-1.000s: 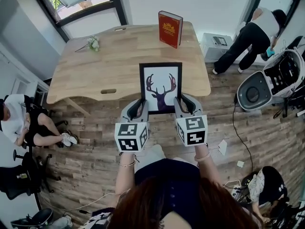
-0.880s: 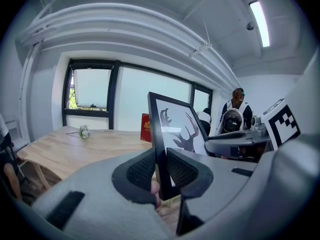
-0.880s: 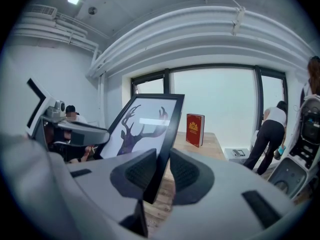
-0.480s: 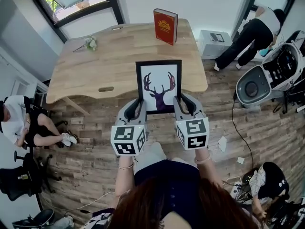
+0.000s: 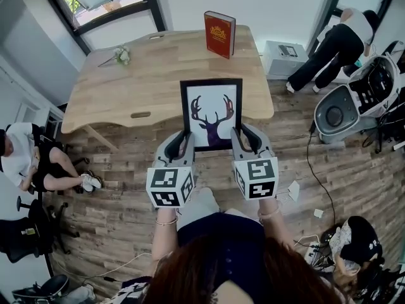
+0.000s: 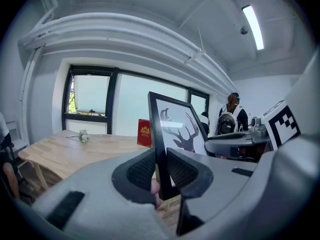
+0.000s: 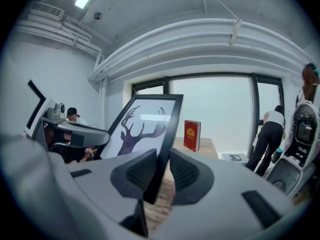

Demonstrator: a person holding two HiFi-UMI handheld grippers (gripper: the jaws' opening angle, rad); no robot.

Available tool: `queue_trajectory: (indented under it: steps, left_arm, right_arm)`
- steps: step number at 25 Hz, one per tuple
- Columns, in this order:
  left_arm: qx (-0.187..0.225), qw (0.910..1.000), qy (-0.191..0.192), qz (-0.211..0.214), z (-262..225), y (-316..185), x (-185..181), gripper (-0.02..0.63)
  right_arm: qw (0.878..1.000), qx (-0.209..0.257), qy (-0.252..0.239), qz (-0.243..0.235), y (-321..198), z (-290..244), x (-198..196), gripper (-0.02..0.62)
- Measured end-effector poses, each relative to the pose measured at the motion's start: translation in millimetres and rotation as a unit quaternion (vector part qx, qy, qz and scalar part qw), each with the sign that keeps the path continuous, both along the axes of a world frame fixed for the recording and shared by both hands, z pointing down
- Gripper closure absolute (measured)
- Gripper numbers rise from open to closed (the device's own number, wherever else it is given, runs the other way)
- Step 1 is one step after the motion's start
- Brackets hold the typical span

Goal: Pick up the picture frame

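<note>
The picture frame (image 5: 211, 114), black-edged with a stag's head print, is carried between the two hand-held grippers and rises ahead of and above their jaws. The left hand-held gripper (image 5: 184, 139) has it by the lower left edge. In the left gripper view its ribbed pads press on both faces of the black edge, the jaws narrowed to the frame's thickness. The right hand-held gripper (image 5: 241, 136) pinches the lower right edge the same way.

The frame looks clear of the tabletop (image 5: 126, 87). In the head view its bottom edge hangs past the near rim, over the wooden floor (image 5: 114, 189), and nothing but the two grips seems to support it. So the pick-up appears essentially done, and what is left is to keep both grips even and hold it steady.

Farther ahead of the right hand-held gripper a red book (image 5: 219, 34) stands near the tabletop's far edge. A small flower sprig (image 5: 120, 56) lies well ahead and to the left of the left one.
</note>
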State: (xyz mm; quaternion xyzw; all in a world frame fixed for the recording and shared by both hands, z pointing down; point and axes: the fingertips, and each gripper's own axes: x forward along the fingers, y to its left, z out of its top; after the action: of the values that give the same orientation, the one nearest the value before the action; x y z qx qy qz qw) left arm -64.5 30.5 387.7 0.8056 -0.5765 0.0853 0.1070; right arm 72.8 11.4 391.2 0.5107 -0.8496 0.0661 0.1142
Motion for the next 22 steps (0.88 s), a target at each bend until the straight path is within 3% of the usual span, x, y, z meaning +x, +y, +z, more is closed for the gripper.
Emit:
queue_trajectory:
  steps: [22]
  left_arm:
    - [0.004,0.9998,0.004,-0.018,2.0,44.3,11.5,0.522]
  right_arm:
    - [1.0,0.001,-0.004,-0.015,37.8,1.7,10.8,0.511]
